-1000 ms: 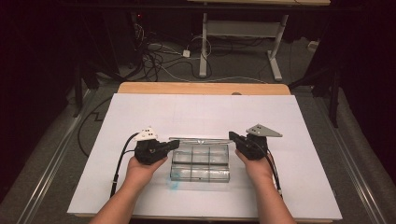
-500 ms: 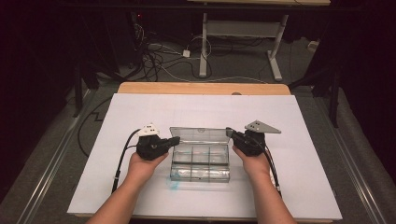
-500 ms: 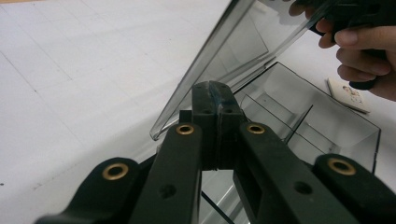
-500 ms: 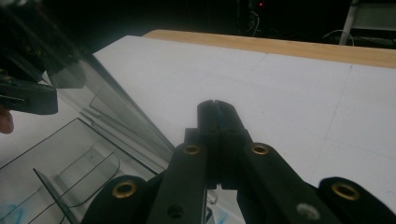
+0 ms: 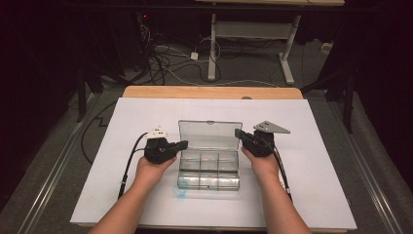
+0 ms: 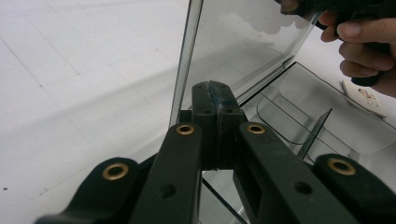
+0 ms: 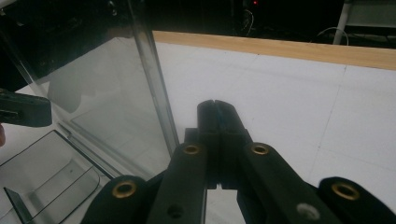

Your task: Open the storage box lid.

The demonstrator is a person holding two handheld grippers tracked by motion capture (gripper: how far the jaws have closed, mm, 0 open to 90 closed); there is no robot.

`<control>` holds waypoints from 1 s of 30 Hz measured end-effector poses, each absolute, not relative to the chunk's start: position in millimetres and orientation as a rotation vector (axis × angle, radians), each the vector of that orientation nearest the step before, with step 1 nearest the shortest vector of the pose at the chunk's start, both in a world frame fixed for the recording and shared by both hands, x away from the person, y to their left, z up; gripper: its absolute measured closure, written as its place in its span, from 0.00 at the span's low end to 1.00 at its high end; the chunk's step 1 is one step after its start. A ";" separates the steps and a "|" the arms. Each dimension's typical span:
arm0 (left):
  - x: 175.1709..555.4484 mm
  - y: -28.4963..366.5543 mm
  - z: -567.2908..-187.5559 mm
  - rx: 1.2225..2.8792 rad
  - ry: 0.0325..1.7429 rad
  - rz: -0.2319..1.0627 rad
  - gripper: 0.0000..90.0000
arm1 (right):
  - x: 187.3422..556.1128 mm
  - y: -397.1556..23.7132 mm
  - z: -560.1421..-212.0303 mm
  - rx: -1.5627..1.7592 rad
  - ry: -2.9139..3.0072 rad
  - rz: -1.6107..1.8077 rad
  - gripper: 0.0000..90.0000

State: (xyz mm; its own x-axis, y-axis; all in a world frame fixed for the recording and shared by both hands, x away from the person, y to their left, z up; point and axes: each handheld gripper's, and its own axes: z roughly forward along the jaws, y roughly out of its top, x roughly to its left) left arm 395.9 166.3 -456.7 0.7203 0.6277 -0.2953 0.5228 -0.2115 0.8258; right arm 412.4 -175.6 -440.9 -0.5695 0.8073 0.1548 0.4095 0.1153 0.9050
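Item: clear compartment box (image 5: 209,168), sitting at mid-worktop (image 5: 321,195) nearer the near edge, its lid (image 5: 210,134) standing upright toward the far edge. Left gripper (image 5: 182,144), jaws pressed together on nothing, is resting its tip at the lid's left edge. Right gripper (image 5: 238,133), jaws likewise closed and empty, is meeting the lid's right edge.

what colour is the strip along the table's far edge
Light wood tan strip, clearest in the high view.
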 end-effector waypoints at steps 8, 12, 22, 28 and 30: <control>388.6 173.8 -448.5 1.865 0.868 0.148 0.97 | 416.8 -174.4 -443.8 1.192 2.029 1.429 1.00; 384.1 182.9 -445.5 1.854 0.873 0.182 0.97 | 418.3 -173.9 -444.0 1.197 2.028 1.423 1.00; 400.6 196.6 -455.0 1.826 1.002 0.210 0.97 | 419.4 -173.1 -446.3 1.200 2.029 1.413 1.00; 426.3 184.0 -453.8 1.849 1.022 0.180 0.97 | 421.2 -173.4 -447.6 1.203 2.027 1.416 1.00; 432.8 178.0 -453.1 1.846 1.015 0.172 0.97 | 422.6 -173.6 -449.0 1.213 2.026 1.420 1.00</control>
State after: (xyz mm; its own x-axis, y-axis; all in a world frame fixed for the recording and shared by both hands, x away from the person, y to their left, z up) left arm 432.8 178.0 -453.1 0.6400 0.7059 -0.3034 0.5664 -0.1666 0.8071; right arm 422.6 -173.6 -449.0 -0.5530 0.8176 0.1602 0.4297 0.1152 0.8956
